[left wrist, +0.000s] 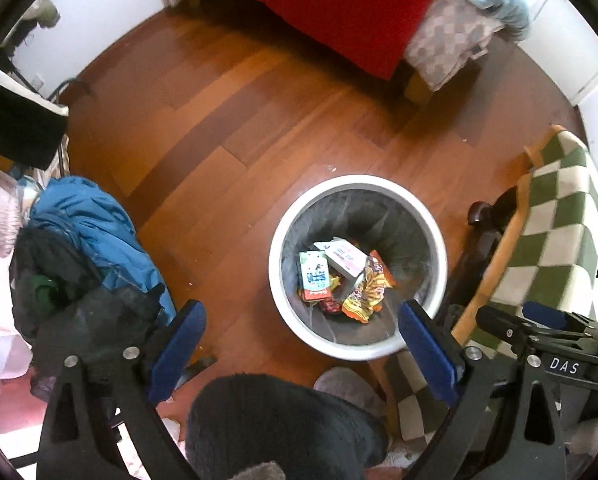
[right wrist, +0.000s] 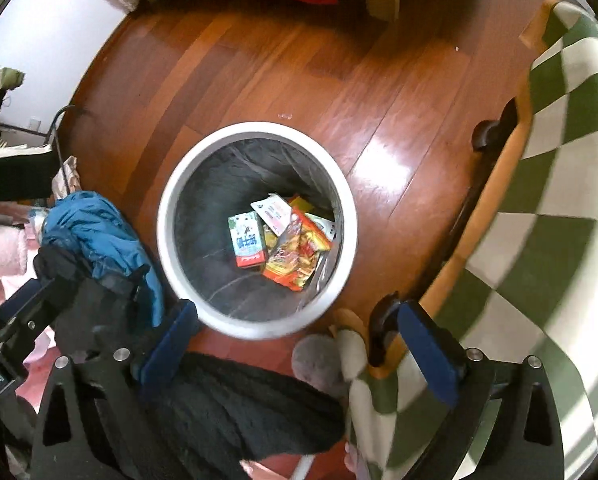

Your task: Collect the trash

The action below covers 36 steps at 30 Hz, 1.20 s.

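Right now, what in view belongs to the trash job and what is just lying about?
Job:
- white bin
- small carton and snack wrappers already inside it
- left tongs and right tongs, both open and empty

Lying about:
- blue jacket
- green checkered blanket
- red bedspread

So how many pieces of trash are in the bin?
4 that I can make out, all at the bottom of the white bin: a green carton, a white packet, an orange snack wrapper and a small dark red wrapper. More may be hidden underneath.
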Available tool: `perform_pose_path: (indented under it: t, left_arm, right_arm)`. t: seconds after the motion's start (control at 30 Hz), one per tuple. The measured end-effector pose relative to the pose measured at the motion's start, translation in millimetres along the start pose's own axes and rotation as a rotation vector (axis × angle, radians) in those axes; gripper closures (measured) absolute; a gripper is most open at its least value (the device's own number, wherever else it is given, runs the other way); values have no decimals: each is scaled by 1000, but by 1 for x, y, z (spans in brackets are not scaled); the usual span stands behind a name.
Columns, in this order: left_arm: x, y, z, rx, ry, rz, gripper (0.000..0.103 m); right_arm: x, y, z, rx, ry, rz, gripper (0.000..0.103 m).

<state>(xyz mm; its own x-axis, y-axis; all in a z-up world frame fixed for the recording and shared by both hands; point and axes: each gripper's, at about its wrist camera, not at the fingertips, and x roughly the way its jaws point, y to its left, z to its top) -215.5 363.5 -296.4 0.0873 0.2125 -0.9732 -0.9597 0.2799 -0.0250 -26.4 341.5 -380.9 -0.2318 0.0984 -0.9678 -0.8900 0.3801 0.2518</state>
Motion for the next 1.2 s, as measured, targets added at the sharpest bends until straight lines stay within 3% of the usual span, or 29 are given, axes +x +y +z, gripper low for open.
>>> perform_pose_path:
  t: [0.2,0.63,0.93,1.2]
  left_arm:
    - [-60,-10,-20,36,-70,-19,5]
    - [-175,-24,-52,64,-196,-107,5]
    - [-229,-28,-69,67,-262,-170,5]
    - [-260,-24,-80,54,-291,-216,5]
  right_arm:
    - [-68,12,-33,-56,-78,-7,1]
    - [-218,29,-102,-129,-207,114,0]
    - [-286,37,-136,-189,-250,186,0]
    - [-318,36,-150,-201,-269,226,0]
